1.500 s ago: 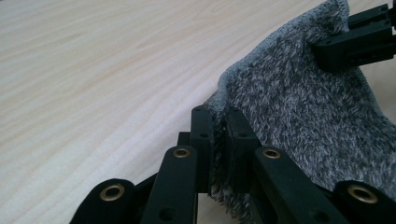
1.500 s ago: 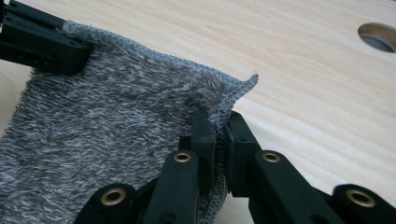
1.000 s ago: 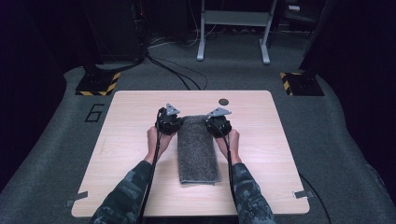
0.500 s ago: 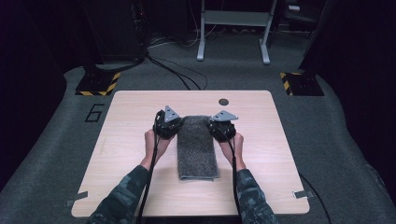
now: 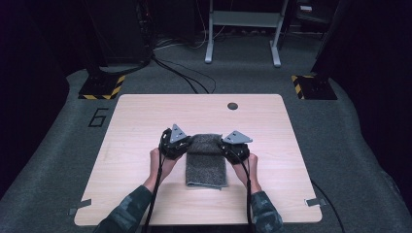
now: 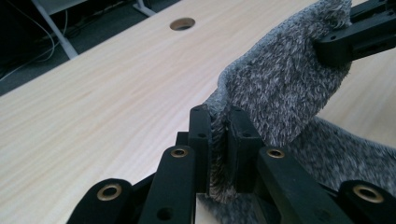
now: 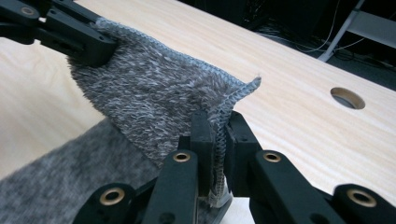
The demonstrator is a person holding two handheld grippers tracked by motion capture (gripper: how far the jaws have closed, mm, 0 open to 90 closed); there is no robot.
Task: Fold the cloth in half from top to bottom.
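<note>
Grey towel (image 5: 206, 162) far edge, seemingly lifted, between 2 clamped tools.

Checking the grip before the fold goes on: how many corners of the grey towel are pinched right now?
2. The left tool pinches one far corner of the towel; the right tool pinches the other. The near corners lie free on the table.

Bright tabletop, dark surroundings, soft focus

Right gripper (image 7: 215, 135) jaws clamped on grey towel (image 7: 154, 107) corner; left gripper (image 7: 86, 44) pinches far corner.
</note>
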